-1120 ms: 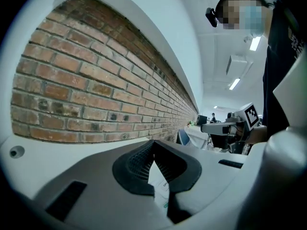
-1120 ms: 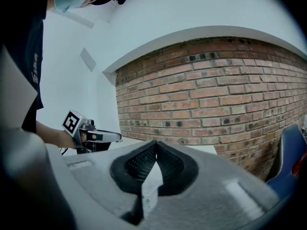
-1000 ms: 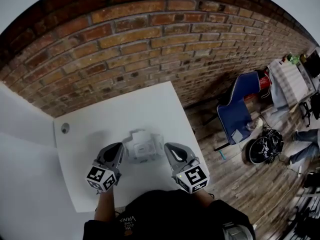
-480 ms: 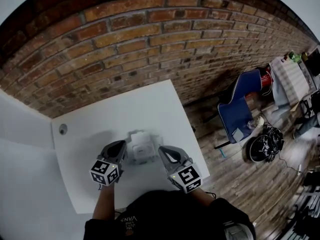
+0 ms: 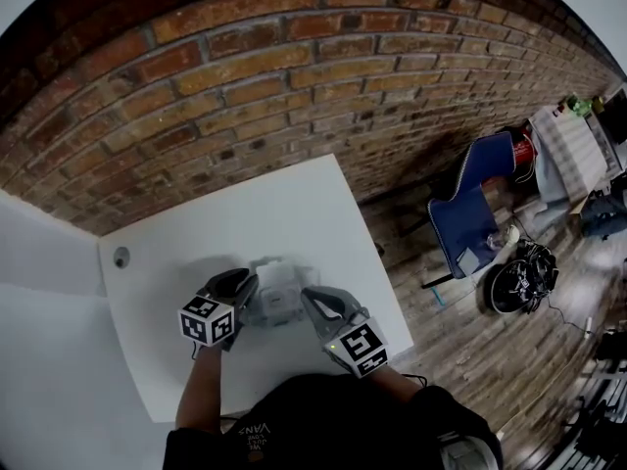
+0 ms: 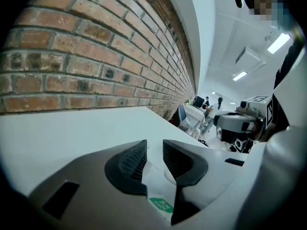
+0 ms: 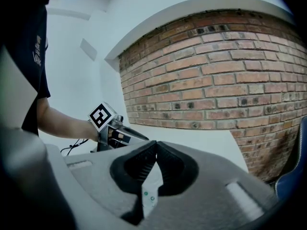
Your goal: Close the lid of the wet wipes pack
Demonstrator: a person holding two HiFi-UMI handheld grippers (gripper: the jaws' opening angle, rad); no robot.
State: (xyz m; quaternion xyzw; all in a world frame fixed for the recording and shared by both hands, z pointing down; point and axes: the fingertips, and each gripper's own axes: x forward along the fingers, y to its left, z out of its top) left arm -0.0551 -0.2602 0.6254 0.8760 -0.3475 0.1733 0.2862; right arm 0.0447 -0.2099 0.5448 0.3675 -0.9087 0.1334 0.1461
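Observation:
The white wet wipes pack (image 5: pixel 277 287) lies on the white table (image 5: pixel 294 213), near its front edge, with its lid region facing up. My left gripper (image 5: pixel 247 284) is at the pack's left side. In the left gripper view its jaws (image 6: pixel 154 147) are opening, a narrow gap shows between the pads, and the pack's white top with a green label (image 6: pixel 160 205) lies under them, not pinched. My right gripper (image 5: pixel 306 297) is at the pack's right side. Its tips (image 7: pixel 156 145) meet, and a strip of the white pack (image 7: pixel 149 186) shows below them.
A brick wall (image 5: pixel 294 86) runs behind the table. A small round fitting (image 5: pixel 120 257) sits at the table's far left. The table's right edge drops to a wooden floor with a blue chair (image 5: pixel 470 213) and a dark bag (image 5: pixel 519 284).
Both grippers have come down and moved inward to the pack's two sides. The left gripper's jaws have parted from shut.

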